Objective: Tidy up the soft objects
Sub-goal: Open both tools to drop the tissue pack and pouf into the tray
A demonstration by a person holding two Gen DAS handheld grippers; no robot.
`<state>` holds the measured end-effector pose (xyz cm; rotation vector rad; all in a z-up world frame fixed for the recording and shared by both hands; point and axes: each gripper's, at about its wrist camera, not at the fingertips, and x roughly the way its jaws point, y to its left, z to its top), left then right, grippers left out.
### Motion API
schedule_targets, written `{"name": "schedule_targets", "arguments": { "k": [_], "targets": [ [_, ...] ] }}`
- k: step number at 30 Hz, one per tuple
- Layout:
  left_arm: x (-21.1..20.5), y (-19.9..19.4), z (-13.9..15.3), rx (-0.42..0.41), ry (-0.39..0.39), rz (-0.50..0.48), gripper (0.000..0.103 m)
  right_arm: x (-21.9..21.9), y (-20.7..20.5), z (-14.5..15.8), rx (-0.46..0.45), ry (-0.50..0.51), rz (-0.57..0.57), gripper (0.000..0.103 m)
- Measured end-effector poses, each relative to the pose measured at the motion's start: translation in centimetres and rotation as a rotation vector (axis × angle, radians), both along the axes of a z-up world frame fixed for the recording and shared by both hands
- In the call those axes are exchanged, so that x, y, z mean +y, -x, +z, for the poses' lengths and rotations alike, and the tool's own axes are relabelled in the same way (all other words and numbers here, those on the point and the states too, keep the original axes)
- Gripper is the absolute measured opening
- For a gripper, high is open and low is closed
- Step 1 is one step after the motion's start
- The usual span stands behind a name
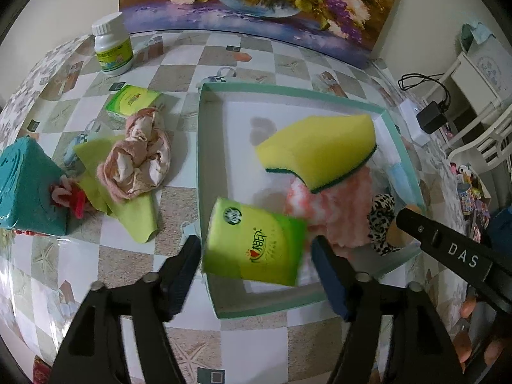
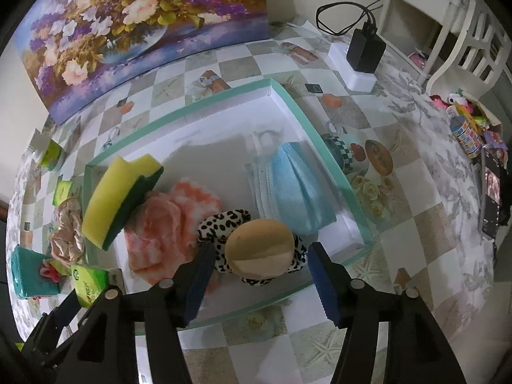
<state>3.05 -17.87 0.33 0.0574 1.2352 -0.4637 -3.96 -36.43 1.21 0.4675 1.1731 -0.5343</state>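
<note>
Tissue pack (image 1: pixel 254 244) over tray's near rim (image 1: pixel 272 307), loose between open left tongs (image 1: pixel 256 265); right tongs (image 2: pixel 260 275) open.

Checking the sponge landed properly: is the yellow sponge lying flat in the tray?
Tipped. The yellow sponge leans on the pink cloth, one end raised near the tray's rim.

Checkered table (image 1: pixel 179 73) w/ teal tray (image 1: pixel 201 160), white bottle (image 1: pixel 112 46), crumpled pink cloth (image 1: pixel 140 156), tissue pack (image 1: pixel 132 100), teal box (image 1: pixel 27 185).
</note>
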Motion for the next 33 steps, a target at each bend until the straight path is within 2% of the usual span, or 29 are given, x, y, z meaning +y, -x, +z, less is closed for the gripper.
{"name": "schedule_targets", "arguments": {
  "k": [5, 9, 11, 12, 21, 28, 33],
  "targets": [
    [0.2, -0.1, 0.5, -0.007, 0.022, 0.008, 0.087, 0.1, -0.2, 0.3, 0.017, 0.023, 0.005, 0.070],
    [0.7, -0.4, 1.0, -0.022, 0.032, 0.040, 0.088, 0.6, -0.3, 0.9, 0.022, 0.067, 0.025, 0.083],
    [1.3, -0.8, 1.2, -0.026, 0.031, 0.066, 0.100, 0.8, -0.4, 1.2, 0.025, 0.092, 0.034, 0.084],
    [1.6, -0.9, 1.3, -0.031, 0.031, 0.084, 0.101, 0.9, -0.5, 1.4, 0.025, 0.103, 0.038, 0.084],
    [3.2, -1.8, 2.8, -0.075, 0.032, 0.139, 0.101, 1.5, -0.2, 3.4, -0.010, 0.148, 0.044, 0.084],
    [4.4, -2.2, 4.0, -0.092, 0.075, 0.169, 0.101, 2.5, -0.2, 4.9, -0.078, 0.087, 0.052, 0.084],
    [6.3, -2.9, 5.1, -0.099, 0.094, 0.238, 0.101, 4.1, -0.6, 5.5, -0.097, 0.076, 0.081, 0.085]
  ]
}}
